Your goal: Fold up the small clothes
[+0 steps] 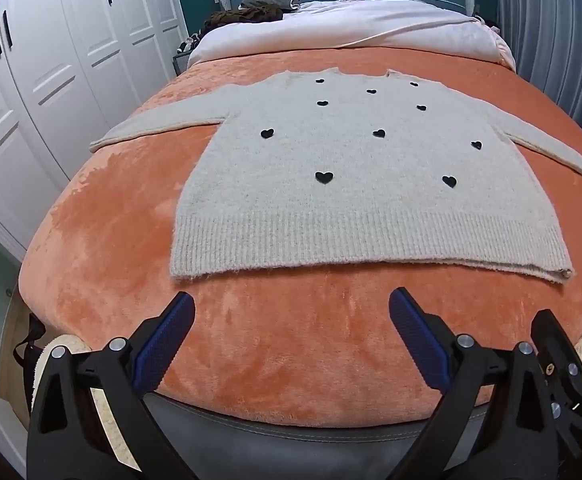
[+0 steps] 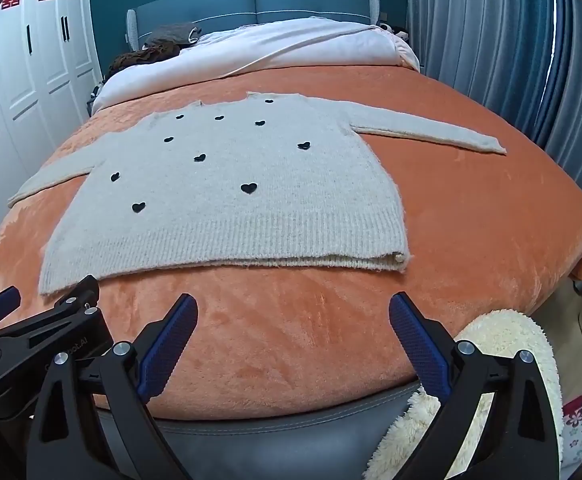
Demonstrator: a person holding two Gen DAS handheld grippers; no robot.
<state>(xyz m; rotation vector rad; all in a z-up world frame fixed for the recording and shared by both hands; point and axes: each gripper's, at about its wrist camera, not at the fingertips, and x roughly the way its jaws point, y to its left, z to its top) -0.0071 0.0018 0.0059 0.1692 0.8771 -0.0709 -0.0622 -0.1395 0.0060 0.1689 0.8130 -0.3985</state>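
A small grey knit sweater [image 1: 355,184] with black hearts lies flat on the orange blanket [image 1: 291,340], both sleeves spread out, ribbed hem toward me. It also shows in the right wrist view [image 2: 231,200]. My left gripper [image 1: 291,304] is open and empty, above the foot of the bed, short of the hem. My right gripper [image 2: 293,306] is open and empty, beside the left one, also short of the hem. The left gripper's body shows at the lower left of the right wrist view [image 2: 31,332].
A white duvet [image 1: 351,28] and dark clothes [image 1: 259,8] lie at the head of the bed. White wardrobes [image 1: 51,60] stand at left, blue curtains [image 2: 511,52] at right. A fluffy cream rug [image 2: 503,344] lies by the bed's foot.
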